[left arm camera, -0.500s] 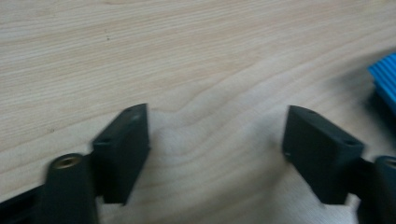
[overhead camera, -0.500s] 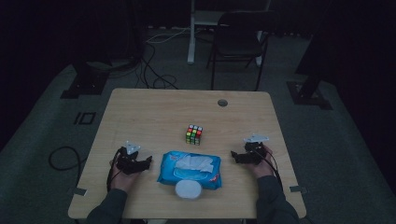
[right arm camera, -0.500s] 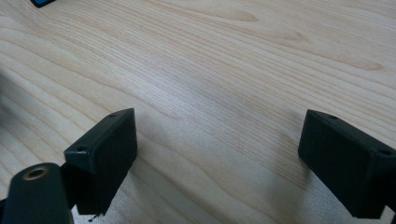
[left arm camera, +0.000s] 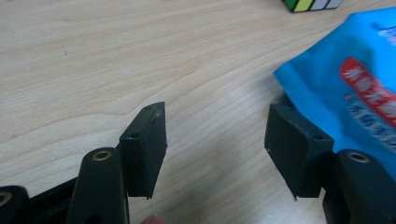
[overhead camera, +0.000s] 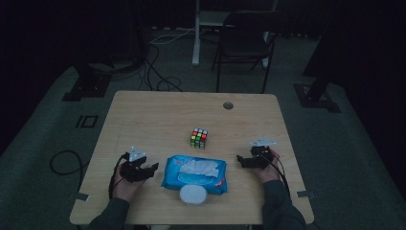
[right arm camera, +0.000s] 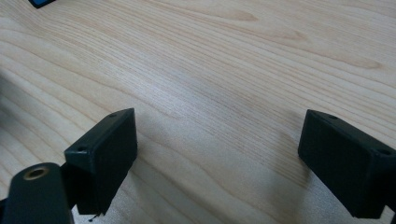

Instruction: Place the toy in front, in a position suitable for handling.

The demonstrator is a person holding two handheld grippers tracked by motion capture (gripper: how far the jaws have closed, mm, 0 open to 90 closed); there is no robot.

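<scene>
A blue pack of wet wipes (overhead camera: 194, 174) lies flat near the table's front edge, with a white round lid (overhead camera: 193, 195) at its near side. Beyond it stands a colourful puzzle cube (overhead camera: 198, 138). My left gripper (overhead camera: 152, 168) rests low on the wood just left of the pack, jaws open and empty; in the left gripper view (left arm camera: 215, 140) the pack (left arm camera: 355, 79) lies beside the right jaw and the cube's edge (left arm camera: 310, 4) peeks in at the top. My right gripper (overhead camera: 240, 160) sits right of the pack, open over bare wood (right arm camera: 217, 154).
The wooden table (overhead camera: 158, 115) has a round cable hole (overhead camera: 228, 105) at its far right. A dark chair (overhead camera: 244, 45) and a white post (overhead camera: 196, 33) stand behind it, with cables (overhead camera: 153, 72) on the dim floor.
</scene>
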